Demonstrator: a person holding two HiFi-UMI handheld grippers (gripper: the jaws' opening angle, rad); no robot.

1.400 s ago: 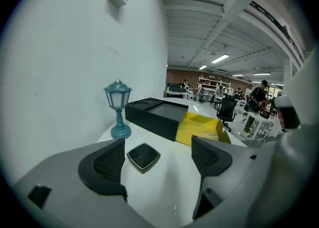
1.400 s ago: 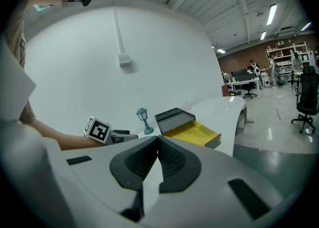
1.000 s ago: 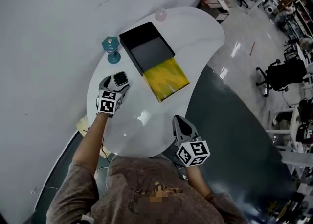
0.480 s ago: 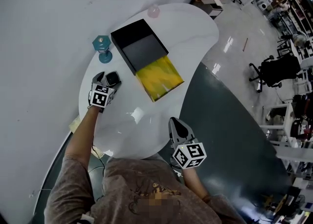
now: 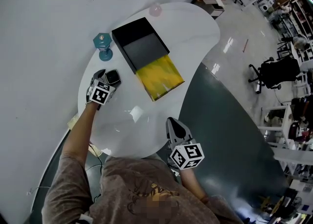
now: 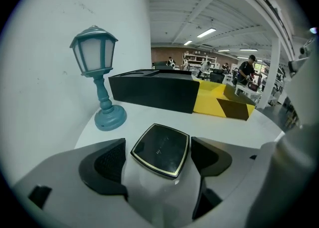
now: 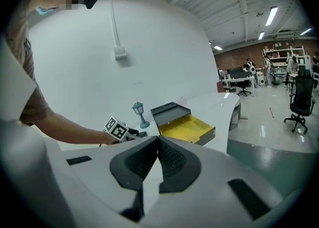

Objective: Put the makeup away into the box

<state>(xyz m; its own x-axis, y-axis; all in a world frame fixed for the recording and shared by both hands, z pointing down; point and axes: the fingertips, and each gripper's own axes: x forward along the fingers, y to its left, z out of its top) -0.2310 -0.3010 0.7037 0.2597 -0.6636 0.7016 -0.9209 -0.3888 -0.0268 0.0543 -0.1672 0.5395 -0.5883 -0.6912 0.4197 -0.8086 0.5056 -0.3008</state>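
Note:
A square black compact with a gold rim [image 6: 160,150] lies on the white table [image 5: 190,32], also visible as the compact [image 5: 113,76] from the head view. My left gripper [image 6: 158,141] is open with a finger on each side of it, narrow gaps showing at both pads. The left gripper [image 5: 107,78] sits at the table's left side. Beyond it stands the black box [image 5: 139,44] with its yellow drawer [image 5: 160,77] pulled out; the box [image 6: 154,92] is a short way ahead. My right gripper [image 5: 171,121] hovers shut and empty at the near table edge.
A teal lamp [image 5: 102,44] stands left of the box, close beyond the compact; the same lamp [image 6: 97,72] rises at my left. A small pink object [image 5: 155,9] sits at the table's far end. Grey floor and office chairs [image 5: 276,74] lie to the right.
My left gripper has moved forward so its fingers reach further round the compact, which has stayed in place. The right gripper has barely moved.

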